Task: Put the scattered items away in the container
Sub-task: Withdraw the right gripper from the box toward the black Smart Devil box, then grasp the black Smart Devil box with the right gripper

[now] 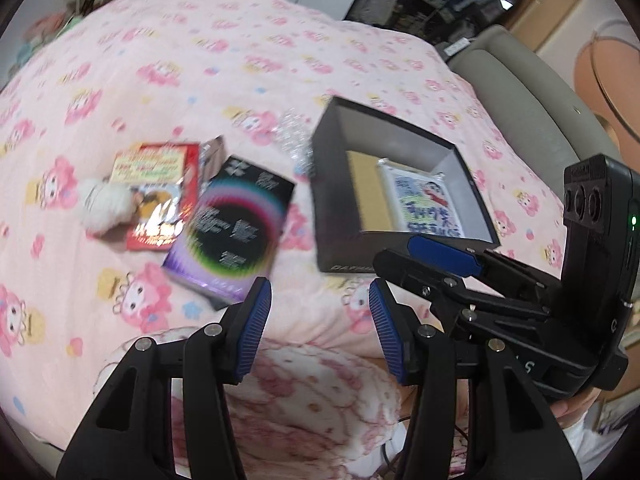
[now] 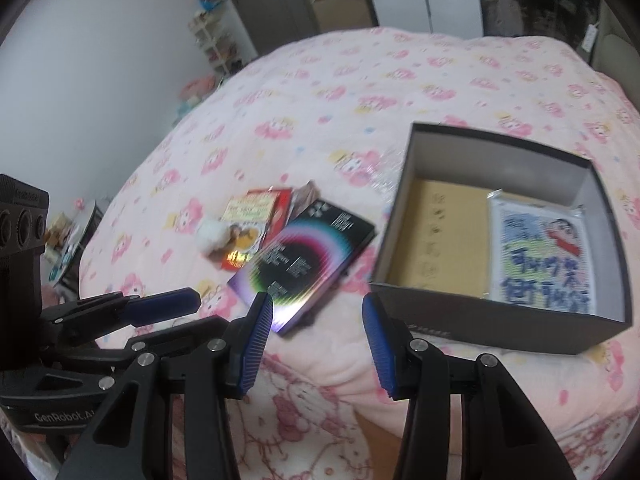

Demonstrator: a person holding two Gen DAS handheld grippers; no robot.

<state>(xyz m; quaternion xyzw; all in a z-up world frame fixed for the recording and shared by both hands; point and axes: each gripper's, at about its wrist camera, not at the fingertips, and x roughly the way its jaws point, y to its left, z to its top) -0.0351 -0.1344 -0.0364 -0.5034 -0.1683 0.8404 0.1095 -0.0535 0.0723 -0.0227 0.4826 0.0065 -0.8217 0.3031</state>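
currently, left gripper (image 1: 320, 300): jaws spread, nothing between.
right gripper (image 2: 318, 312): jaws spread, nothing between.
black box (image 2: 500, 324): ahead-right of right gripper.
rainbow-ring box (image 1: 236, 224): ahead-left of left gripper, on pink bedspread (image 1: 200, 60).

One open black box (image 2: 500, 320) holds one printed packet (image 2: 544, 256); outside lie one black booklet (image 2: 304, 256), one red packet (image 2: 256, 216), one white fluffy ball (image 2: 212, 236).

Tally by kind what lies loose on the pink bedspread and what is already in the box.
Loose flat packs: 2, black rainbow-ring box and red snack packet
Loose white fluffy ball: 1
In the dark open box: 1 cartoon-printed packet
Total: 4
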